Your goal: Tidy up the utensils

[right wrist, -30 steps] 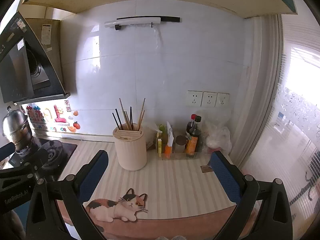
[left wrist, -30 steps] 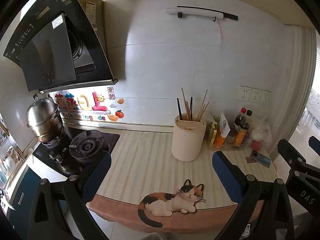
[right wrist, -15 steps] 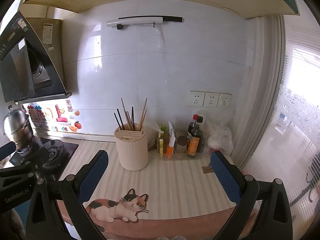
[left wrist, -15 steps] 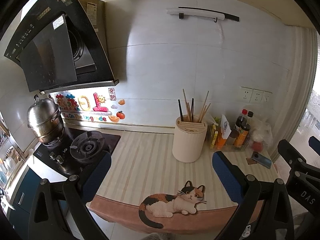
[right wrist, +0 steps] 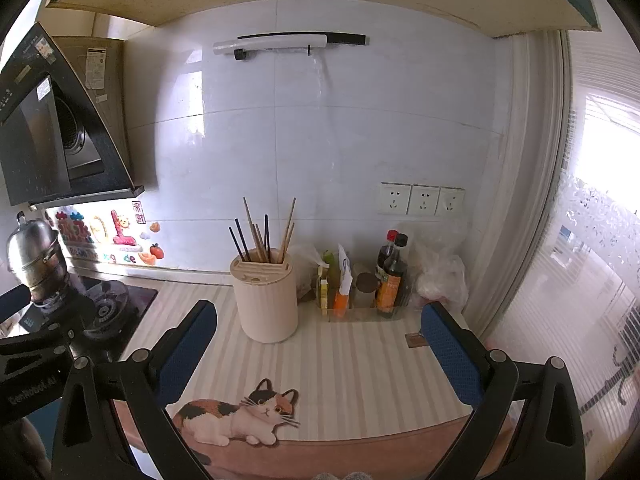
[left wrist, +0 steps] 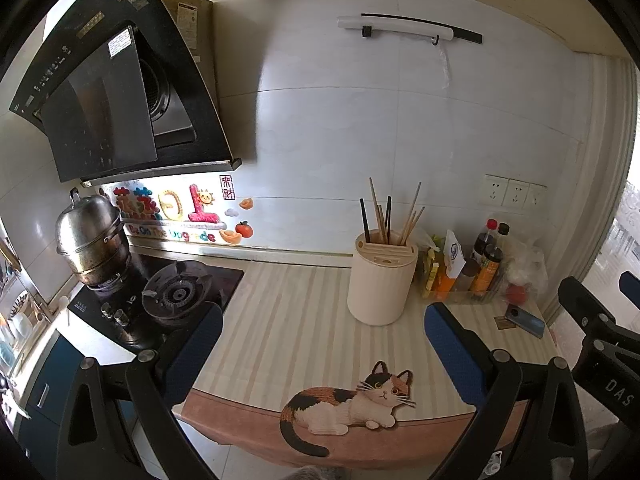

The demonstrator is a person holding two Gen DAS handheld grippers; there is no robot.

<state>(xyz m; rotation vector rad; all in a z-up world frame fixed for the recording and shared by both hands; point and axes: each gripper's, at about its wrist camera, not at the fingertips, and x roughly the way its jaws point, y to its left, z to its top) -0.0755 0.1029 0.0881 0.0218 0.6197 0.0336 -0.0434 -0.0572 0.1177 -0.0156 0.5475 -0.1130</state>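
Both your left tongs (left wrist: 324, 344) and right tongs (right wrist: 318, 340) are wide open and empty. The holder (right wrist: 265, 300) at frame centre may tip if you knock its leaning chopsticks (right wrist: 264, 232).

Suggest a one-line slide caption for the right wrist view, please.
Open right tool faces a cream holder of chopsticks on the striped counter.
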